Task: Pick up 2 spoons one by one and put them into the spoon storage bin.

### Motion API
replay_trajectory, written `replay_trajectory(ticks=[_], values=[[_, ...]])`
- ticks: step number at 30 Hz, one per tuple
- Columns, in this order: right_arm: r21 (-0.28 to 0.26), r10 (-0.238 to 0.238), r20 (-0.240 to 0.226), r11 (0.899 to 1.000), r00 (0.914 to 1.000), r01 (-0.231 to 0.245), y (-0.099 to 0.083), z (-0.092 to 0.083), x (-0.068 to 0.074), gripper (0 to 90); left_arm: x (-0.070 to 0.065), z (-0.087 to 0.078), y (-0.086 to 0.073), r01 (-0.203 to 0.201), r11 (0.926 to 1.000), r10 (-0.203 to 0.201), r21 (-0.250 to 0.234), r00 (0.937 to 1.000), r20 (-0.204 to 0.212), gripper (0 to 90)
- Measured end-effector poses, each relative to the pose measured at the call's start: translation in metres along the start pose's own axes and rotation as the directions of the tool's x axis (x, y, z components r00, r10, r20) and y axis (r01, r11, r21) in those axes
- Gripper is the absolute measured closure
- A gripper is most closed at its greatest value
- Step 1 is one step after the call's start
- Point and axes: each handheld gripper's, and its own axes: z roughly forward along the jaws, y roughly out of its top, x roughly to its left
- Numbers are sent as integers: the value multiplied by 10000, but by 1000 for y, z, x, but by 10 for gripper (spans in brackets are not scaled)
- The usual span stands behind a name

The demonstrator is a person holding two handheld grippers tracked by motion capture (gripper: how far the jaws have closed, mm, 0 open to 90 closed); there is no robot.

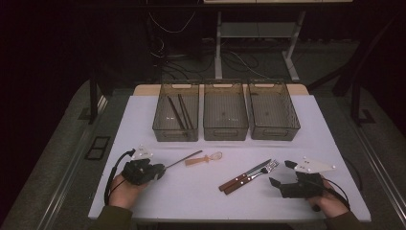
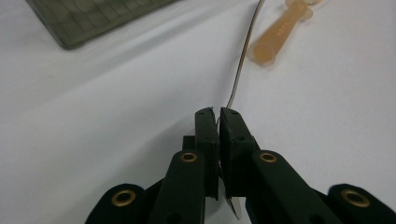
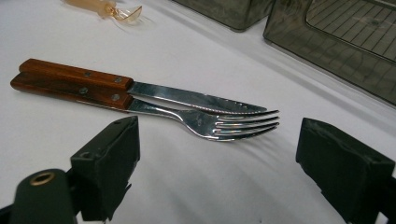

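High view, items catalogued left to right by their place relative to each gripper.

Left gripper [image 1: 160, 168]: held in the person's left hand [image 1: 125, 184] low over the white table [image 1: 143, 124]. Jaws closed together on the near end of a thin metal rod [image 1: 184, 158]. In the left gripper view the rod [image 2: 243, 60] runs straight ahead from the pinched tips, its near end pressed between the pads, the far part lying along the tabletop.

Small whisk with a tan handle [image 1: 203, 159]: just beyond the rod's far end, ahead and to the right of the left gripper; its handle [image 2: 275, 37] lies just beside the rod in the left gripper view.

Three dark mesh bins at the far side of the table, well ahead of both grippers. Left bin [image 1: 175, 115] holds a few dark sticks [image 1: 180, 112]. Middle bin [image 1: 225, 112] and right bin [image 1: 273, 111] follow side by side.

Knife [image 1: 246, 173] and fork [image 1: 251, 177], both wooden-handled: lying touching side by side between the two grippers, nearer the right one. In the right gripper view the fork [image 3: 224, 123] has its tines just ahead of the gap between the jaws, with the knife [image 3: 187, 98] behind it.

Right gripper [image 1: 282, 173]: held in the person's right hand [image 1: 330, 201], jaws wide apart, nothing between them, pointed toward the cutlery.
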Motion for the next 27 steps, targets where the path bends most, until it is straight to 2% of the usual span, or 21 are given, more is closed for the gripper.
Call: replay_trajectory(ticks=[8,13,16,27], values=[[-19,13,59,10000,10000,-13,0,0,0,139,1,-5,3,-209,9994,208,-290,9998,-43,859],[-517,146,262,9986,9996,-132,3,1,1,139,1,-6,6,-390,9983,387,-444,9992,-61,858],[-531,176,245,9985,9995,-163,4,5,2,139,1,-7,8,-482,9972,481,-571,9988,-36,858],[-439,196,-21,9988,9998,-197,8,13,9,138,1,-8,16,-566,9931,614,-1023,9971,448,858]])
